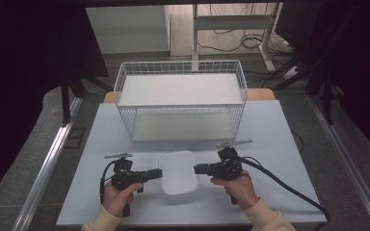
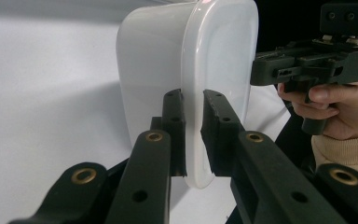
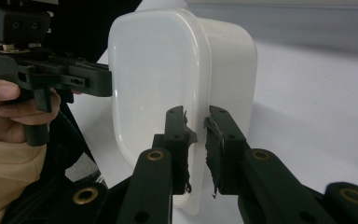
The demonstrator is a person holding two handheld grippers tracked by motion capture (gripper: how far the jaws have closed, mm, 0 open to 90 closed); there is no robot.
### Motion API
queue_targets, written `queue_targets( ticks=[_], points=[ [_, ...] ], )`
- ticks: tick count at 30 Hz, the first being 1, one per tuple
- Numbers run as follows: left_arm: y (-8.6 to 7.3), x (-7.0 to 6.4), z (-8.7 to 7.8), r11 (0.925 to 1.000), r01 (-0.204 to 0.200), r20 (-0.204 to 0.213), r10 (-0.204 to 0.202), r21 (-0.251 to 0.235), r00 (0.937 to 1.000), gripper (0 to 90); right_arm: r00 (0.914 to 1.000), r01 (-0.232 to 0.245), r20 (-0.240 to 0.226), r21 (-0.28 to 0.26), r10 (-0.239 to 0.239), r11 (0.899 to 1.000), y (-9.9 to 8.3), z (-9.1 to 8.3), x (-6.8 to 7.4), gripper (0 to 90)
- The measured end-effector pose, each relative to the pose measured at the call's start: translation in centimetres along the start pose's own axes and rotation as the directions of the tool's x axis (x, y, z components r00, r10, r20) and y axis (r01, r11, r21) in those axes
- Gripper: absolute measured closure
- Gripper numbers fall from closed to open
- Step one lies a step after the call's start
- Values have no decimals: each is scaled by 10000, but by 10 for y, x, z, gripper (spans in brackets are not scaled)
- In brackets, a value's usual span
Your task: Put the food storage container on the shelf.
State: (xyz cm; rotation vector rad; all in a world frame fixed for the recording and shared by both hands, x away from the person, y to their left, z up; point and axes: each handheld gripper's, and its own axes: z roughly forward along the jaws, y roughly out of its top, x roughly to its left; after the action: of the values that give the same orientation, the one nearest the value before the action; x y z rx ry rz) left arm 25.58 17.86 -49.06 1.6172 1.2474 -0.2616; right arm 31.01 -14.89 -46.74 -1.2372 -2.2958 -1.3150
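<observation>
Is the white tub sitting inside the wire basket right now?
No, the tub sits on the table before the basket.

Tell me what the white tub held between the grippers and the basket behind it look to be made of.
The tub: probably plastic, milky white and slightly translucent, smooth with soft glossy highlights along its rim. The basket: seemingly white-coated metal wire, judging by its thin open grid walls.

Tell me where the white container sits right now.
In the high view, the white container is at the near middle of the table, between the left gripper and right gripper, which clamp its rim, in front of the wire basket.
</observation>
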Motion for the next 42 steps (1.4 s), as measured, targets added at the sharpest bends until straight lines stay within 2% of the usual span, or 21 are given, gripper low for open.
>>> queue_targets(
  ticks=[8,14,16,20,29,39,42],
  points=[
    [4,-10,-6,9985,-521,-98,520,-160,9986,805,9982,598,98,-301,-595,9978,5,-10,11,787],
    [8,-17,-9,9964,-813,-143,809,-259,9966,805,9968,800,16,-530,-801,9954,7,-16,14,789],
    [10,-19,-9,9945,-1013,-230,1007,-253,9947,804,9945,1044,159,-565,-1036,9929,9,-18,17,788],
    [15,-20,-9,9936,-1087,-167,1083,-292,9940,799,9892,1453,312,-674,-1434,9871,13,-24,23,791],
    [22,-23,-11,9914,-1271,-151,1267,-310,9918,796,9865,1632,302,-819,-1612,9832,18,-29,27,794],
    [50,-36,-16,9838,-1724,-238,1714,-491,9849,796,9781,2076,421,-1159,-2040,9713,41,-42,31,794],
    [62,-43,-19,9794,-1937,-249,1926,-570,9810,796,9750,2214,483,-1340,-2168,9659,51,-48,35,794]
  ],
)
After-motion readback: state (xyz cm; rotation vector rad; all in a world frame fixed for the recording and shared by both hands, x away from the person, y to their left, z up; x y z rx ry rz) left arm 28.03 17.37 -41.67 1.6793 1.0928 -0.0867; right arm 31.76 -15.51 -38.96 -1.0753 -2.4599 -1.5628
